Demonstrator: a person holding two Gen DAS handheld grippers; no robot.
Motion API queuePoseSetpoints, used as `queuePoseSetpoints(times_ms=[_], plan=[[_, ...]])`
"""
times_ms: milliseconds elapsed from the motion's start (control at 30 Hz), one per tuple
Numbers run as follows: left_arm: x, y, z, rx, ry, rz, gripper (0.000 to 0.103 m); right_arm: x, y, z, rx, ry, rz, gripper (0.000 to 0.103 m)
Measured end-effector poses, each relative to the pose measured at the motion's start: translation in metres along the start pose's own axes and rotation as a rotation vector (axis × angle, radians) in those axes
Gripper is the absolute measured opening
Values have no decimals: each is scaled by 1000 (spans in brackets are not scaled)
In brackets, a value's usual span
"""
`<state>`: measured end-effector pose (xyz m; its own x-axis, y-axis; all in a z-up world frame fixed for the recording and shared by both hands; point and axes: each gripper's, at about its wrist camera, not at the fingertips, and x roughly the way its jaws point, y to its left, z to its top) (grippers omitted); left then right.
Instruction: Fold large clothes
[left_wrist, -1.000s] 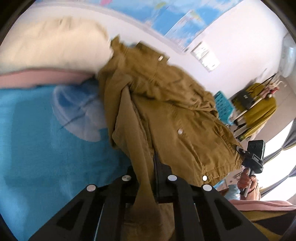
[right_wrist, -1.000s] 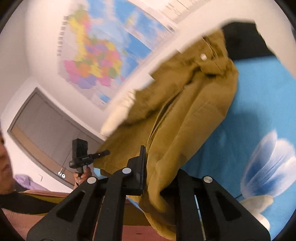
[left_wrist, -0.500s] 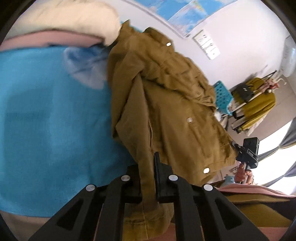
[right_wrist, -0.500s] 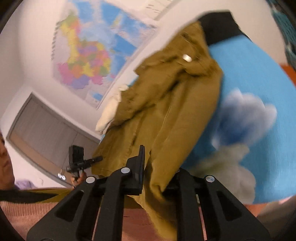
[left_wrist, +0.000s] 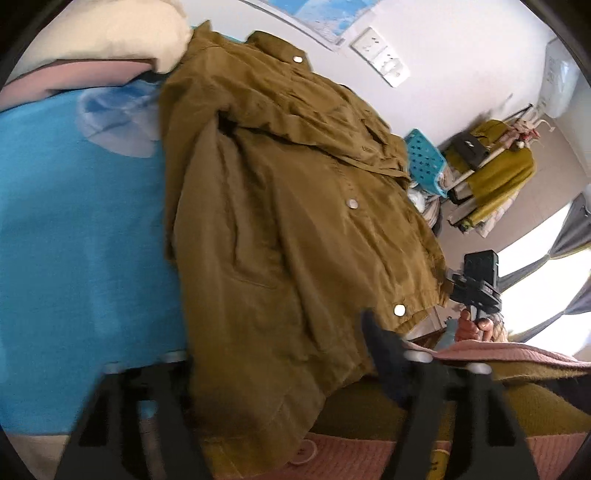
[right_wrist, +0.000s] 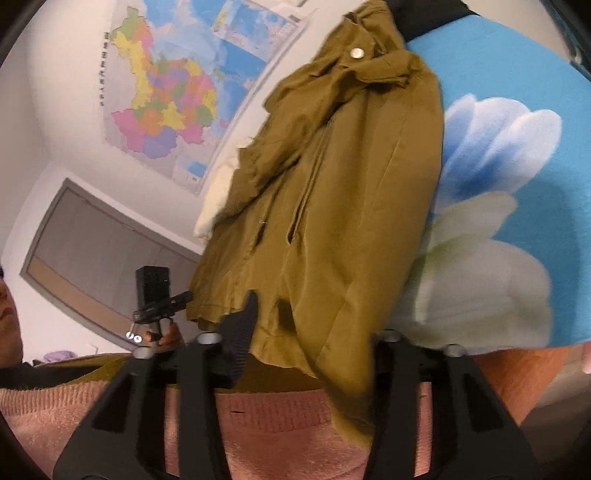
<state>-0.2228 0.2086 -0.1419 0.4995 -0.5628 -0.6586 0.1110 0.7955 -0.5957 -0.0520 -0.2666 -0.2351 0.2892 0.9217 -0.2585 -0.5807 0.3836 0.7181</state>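
Surface: a bright blue blanket (left_wrist: 81, 229) with a large white and pale-blue flower print (right_wrist: 491, 206) covers the bed.
Jacket: an olive-brown jacket (left_wrist: 295, 221) with metal snap buttons lies lengthwise on that blanket, its collar at the far end and its hem draped over the near edge.
Beyond the jacket: a cream pillow (left_wrist: 107, 33) sits past the collar, and a coloured wall map (right_wrist: 162, 96) hangs above it.
Right of the jacket: a turquoise perforated basket (left_wrist: 424, 162) and a rack of yellow-green clothes (left_wrist: 495, 177) stand near a bright window.
Left gripper (left_wrist: 280, 354): its jaws have just been opening and now stand well apart, the hem lying loose between them.
Right gripper (right_wrist: 314, 332): the jacket's hem hangs between its fingers; the far finger is buried in cloth, so I cannot tell whether they pinch it.
Hard to make out: the left gripper's fingers are blurred, and the jacket's underside is hidden.
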Motion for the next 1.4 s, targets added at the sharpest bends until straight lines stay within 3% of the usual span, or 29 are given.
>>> queuePoseSetpoints(times_ms=[33, 67, 133, 367, 600, 1100, 1400], plan=[[1, -2, 1, -3, -9, 7, 19, -4, 2, 2, 5, -21, 18, 12], [-1, -2, 2, -13, -24, 20, 12, -11, 7, 5, 1, -51, 43, 11], [-5, 1, 5, -50, -44, -5, 8, -19, 16, 10, -15, -89, 64, 8], [-40, -5, 22, -81, -130, -64, 8, -36, 56, 42, -103, -202, 89, 6], [-68, -7, 46, -106, -202, -114, 9, -42, 65, 83, -99, -277, 117, 5], [-89, -23, 138, -62, -239, -57, 10, -21, 88, 180, -136, -285, 111, 6], [-84, -26, 176, -36, -236, -6, 10, -12, 88, 206, -134, -286, 84, 6]])
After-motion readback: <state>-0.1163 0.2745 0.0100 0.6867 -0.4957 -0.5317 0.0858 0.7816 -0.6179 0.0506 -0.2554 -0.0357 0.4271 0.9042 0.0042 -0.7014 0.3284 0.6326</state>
